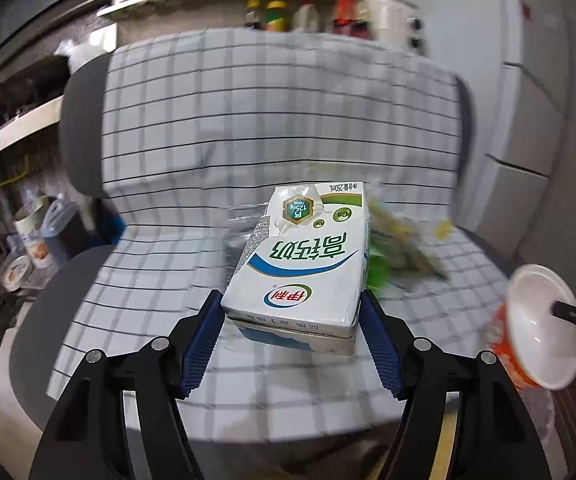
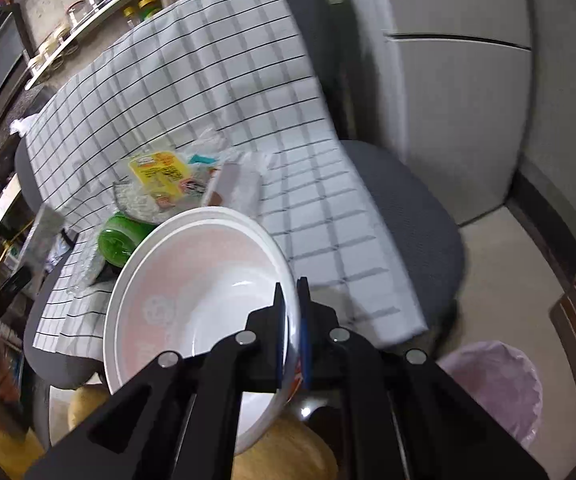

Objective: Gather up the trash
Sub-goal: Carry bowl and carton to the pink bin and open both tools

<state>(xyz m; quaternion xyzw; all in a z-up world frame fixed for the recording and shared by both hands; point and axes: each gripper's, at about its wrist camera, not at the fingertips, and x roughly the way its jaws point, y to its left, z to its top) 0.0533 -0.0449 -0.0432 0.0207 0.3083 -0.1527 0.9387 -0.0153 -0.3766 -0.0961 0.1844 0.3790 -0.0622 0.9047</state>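
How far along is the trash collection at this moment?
Nothing visibly binned: what shows of the lined bin looks empty. In hand: the left gripper holds a milk carton, and the right gripper pinches an instant-noodle bowl by its rim. Left on the chair: yellow wrapper, green cup, clear plastic.

One milk box point(image 1: 300, 264) sits over the chair point(image 2: 408, 208). One bowl point(image 2: 200, 300) is by the chair. One green cup point(image 2: 118, 236) lies on it. One bin point(image 2: 496, 388) stands beside it.
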